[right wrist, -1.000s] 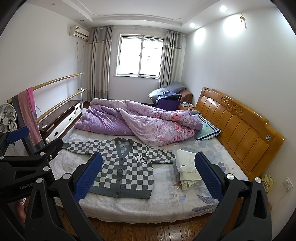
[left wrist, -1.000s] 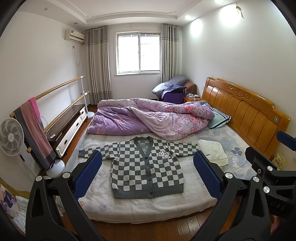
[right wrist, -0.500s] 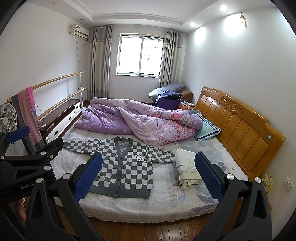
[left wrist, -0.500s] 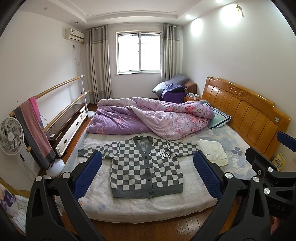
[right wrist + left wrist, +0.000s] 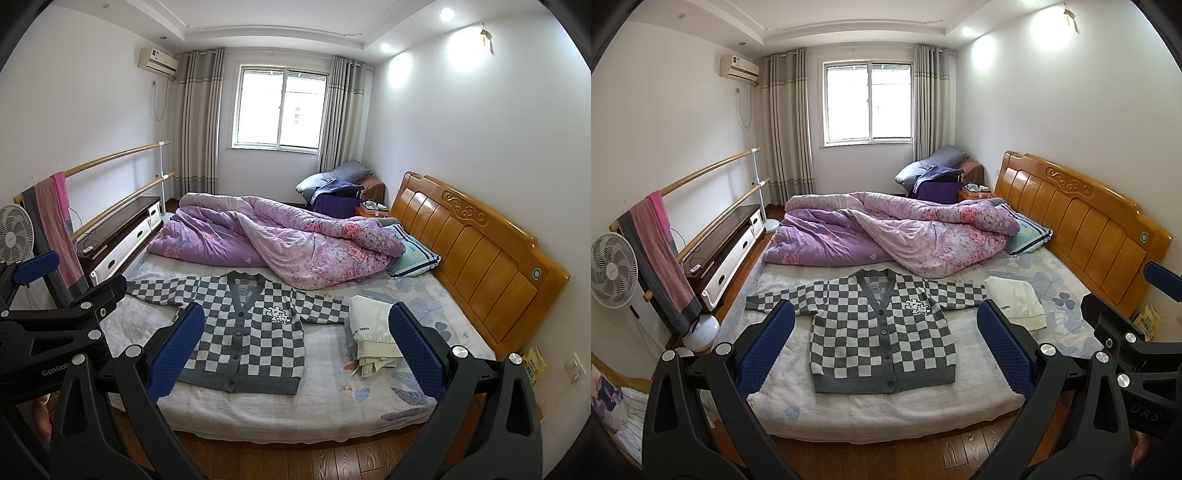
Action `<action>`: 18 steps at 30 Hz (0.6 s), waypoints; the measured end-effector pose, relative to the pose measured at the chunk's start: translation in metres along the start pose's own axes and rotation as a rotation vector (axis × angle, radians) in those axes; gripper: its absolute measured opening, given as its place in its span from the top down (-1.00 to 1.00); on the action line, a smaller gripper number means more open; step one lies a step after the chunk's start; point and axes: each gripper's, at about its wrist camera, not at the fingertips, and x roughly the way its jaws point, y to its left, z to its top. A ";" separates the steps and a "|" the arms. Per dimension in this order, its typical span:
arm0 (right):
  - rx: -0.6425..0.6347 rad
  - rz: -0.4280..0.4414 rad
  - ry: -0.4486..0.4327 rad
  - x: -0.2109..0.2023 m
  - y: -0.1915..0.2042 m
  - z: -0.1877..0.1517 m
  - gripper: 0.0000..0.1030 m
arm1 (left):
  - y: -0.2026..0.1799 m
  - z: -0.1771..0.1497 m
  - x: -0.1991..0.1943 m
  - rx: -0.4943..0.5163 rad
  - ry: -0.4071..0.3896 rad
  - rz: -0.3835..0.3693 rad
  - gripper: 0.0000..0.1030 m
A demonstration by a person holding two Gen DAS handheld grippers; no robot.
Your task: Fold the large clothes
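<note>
A grey and white checked cardigan lies flat and buttoned on the bed, sleeves spread sideways; it also shows in the right wrist view. A folded white garment lies to its right, also in the right wrist view. My left gripper is open and empty, held above the floor in front of the bed's near edge. My right gripper is open and empty beside it, to the right. Each gripper shows at the edge of the other's view.
A crumpled purple quilt fills the far half of the bed. The wooden headboard is on the right. A rail with towels, a fan and a low cabinet line the left wall. Wooden floor lies below.
Both grippers have barely shifted; the views are nearly the same. Both stay open and the cardigan has not moved.
</note>
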 end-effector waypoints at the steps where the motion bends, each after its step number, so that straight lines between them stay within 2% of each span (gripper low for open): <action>1: 0.001 0.001 0.000 0.000 0.000 -0.001 -0.86 | 0.001 0.000 0.000 0.000 -0.001 0.000 -0.91; 18: -0.002 0.001 0.005 0.001 -0.002 -0.002 -0.86 | -0.005 -0.005 0.009 -0.004 0.005 -0.005 -0.91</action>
